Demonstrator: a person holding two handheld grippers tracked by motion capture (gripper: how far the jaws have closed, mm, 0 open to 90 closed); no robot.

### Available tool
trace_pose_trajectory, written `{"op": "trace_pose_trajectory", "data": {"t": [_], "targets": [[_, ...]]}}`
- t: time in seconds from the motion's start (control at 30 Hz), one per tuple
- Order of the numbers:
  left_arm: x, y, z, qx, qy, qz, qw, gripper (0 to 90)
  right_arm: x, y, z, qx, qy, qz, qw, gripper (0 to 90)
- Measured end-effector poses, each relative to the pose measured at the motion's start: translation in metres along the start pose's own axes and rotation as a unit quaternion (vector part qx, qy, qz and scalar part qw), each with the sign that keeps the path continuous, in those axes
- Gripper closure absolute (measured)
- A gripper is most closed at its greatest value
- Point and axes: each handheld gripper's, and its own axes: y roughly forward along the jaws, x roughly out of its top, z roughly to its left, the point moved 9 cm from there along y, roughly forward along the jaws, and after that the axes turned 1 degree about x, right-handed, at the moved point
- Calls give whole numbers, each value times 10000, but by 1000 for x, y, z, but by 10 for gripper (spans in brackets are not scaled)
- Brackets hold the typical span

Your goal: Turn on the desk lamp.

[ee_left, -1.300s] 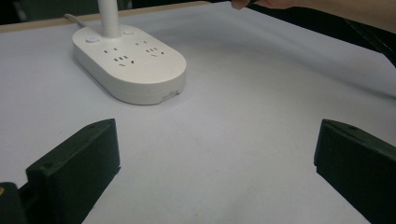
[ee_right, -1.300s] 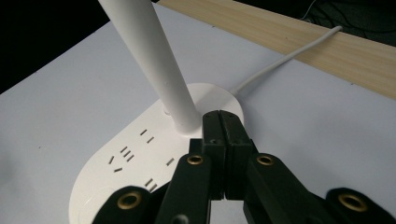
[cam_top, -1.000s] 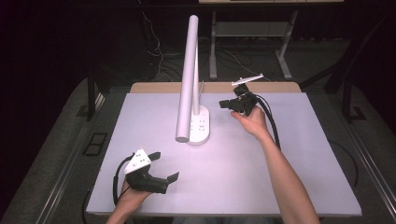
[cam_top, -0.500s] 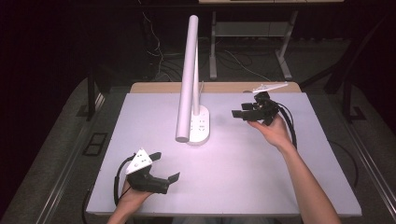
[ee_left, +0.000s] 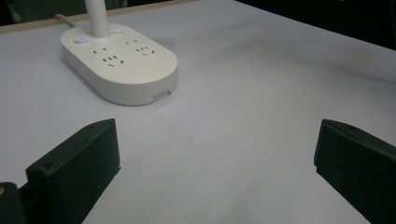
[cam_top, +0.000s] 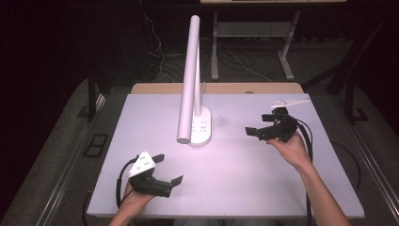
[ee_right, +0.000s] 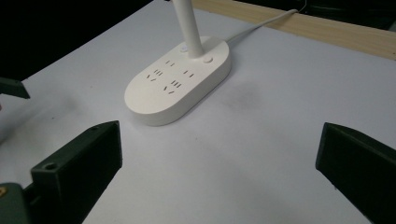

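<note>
High view: lamp (cam_top: 190,84) stands at table (cam_top: 235,183) centre; right gripper (cam_top: 263,133) at 3 o'clock, jaws just opened, empty.

Left gripper view: left gripper (ee_left: 215,154) gapes empty, base (ee_left: 119,63) at 11 o'clock.

Right gripper view: cord (ee_right: 261,25) at 1 o'clock could snag, tipping the lamp.

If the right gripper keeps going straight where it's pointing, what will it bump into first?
Probably the lamp base, the white oval with power sockets. The right gripper points across bare table toward it, jaws open with nothing between them. Depth is hard to judge, so it might skim past.
</note>
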Motion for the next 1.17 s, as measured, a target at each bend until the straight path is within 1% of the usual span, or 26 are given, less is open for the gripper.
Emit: {"op": "trace_pose_trajectory", "data": {"t": [0.03, 0.07, 0.1, 0.13, 0.17, 0.23, 0.3, 0.33, 0.37, 0.43, 0.47, 0.5, 0.53, 0.57, 0.6, 0.63, 0.67, 0.7, 0.73, 0.77, 0.87, 1.03, 1.17], "targets": [[0, 0, 0, -2, -3, -3, 10000, 0, 0, 0, 0, 0, 0, 0, 10000, 0], [0, 0, 0, -4, 1, -1, 10000, 0, -7, -4, 4, 24, 2, -4, 10000, 0], [0, 0, -1, -7, 1, 0, 10000, 0, -7, -4, 4, 24, 2, -4, 10000, 0], [0, 0, -1, -6, -1, 1, 10000, 0, -14, -8, 9, 44, -2, 3, 10000, 0], [0, 0, -1, -7, -3, -2, 10000, 0, -14, -8, 9, 44, -2, 3, 10000, 0], [0, 0, 0, -5, -10, -7, 10000, 0, -21, -13, 12, 49, -24, -7, 10000, 0], [0, 0, 0, -5, -21, -8, 10000, 0, -29, -20, 16, 17, 2, -49, 10000, 0], [0, 0, 0, -8, -15, -2, 10000, 0, -29, -20, 16, 17, 2, -49, 10000, 0], [0, 0, 0, -10, -14, 3, 10000, 0, -35, -25, 18, 21, 36, -112, 9999, 0], [0, 0, -1, -8, -10, 7, 10000, 0, -39, -27, 18, 23, 58, -127, 9999, 0], [0, 0, -1, -8, -9, 8, 10000, 0, -47, -32, 20, 34, 102, -162, 9998, 0], [0, 0, -1, -6, -6, 12, 10000, 0, -47, -32, 20, 34, 102, -162, 9998, 0], [0, 0, -1, -8, -7, 12, 10000, 0, -52, -34, 20, 38, 118, -147, 9998, 0], [0, 0, -1, -8, -10, 10, 10000, 0, -62, -36, 22, 16, 139, -155, 9998, 0], [0, 0, -1, -6, -8, 12, 10000, 0, -62, -36, 22, 16, 139, -155, 9998, 0], [0, 0, 0, -4, -6, 15, 10000, 0, -72, -39, 22, -10, 206, -126, 9997, 0], [0, 0, 0, -1, -11, 10, 10000, 0, -77, -40, 22, -2, 244, -132, 9996, 0], [0, 0, 0, 2, -16, 5, 10000, 0, -77, -40, 22, -2, 244, -132, 9996, 0], [0, 0, 0, 5, -21, 4, 10000, 0, -87, -43, 22, -25, 293, -138, 9995, 0], [0, 0, 0, 7, -21, 5, 10000, 0, -87, -43, 22, -25, 293, -138, 9995, 0], [0, 0, 0, 8, -6, 13, 10000, 0, -98, -47, 23, -36, 372, -175, 9991, 0], [0, 0, 0, 10, -17, 14, 10000, 0, -113, -53, 28, -187, 305, -166, 9992, 0], [0, 1, 1, 18, -28, 17, 10000, 0, -123, -56, 33, -168, 341, -164, 9991, 0]]}}
